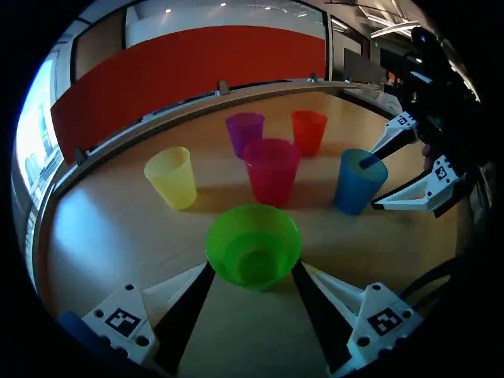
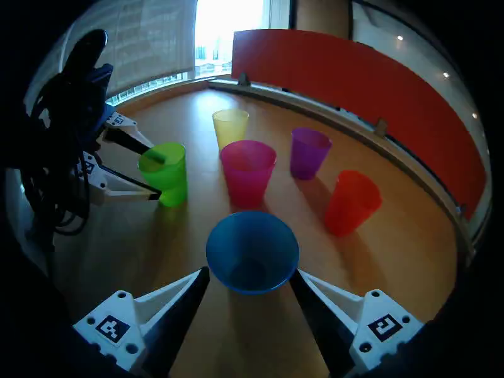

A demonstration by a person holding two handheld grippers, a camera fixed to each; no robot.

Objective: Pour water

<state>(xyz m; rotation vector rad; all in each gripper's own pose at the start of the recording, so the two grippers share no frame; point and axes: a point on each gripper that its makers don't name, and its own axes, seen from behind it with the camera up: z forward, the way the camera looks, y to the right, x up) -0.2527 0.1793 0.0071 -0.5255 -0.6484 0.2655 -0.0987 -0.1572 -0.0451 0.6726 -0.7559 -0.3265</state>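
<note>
Two-gripper set-up for pouring, six plastic cups on a wooden table. The left gripper straddles the green cup, and the right gripper straddles the blue cup. In each case the fingers are spread cup-wide with the tips at the cup's wall, and whether they press cannot be told. Both cups stand upright on the side of the group away from the table's far edge, well apart. The pink cup stands between and beyond them. The yellow cup, purple cup and red cup stand nearer the far edge, below the red panel. No water can be made out in either cup. Handling, as a judgement: the cups are probably light, thin-walled and smooth, so they will flex and may slip. Each is best taken at mid-height, across the widest reach of the taper, with moderate squeeze.
</note>
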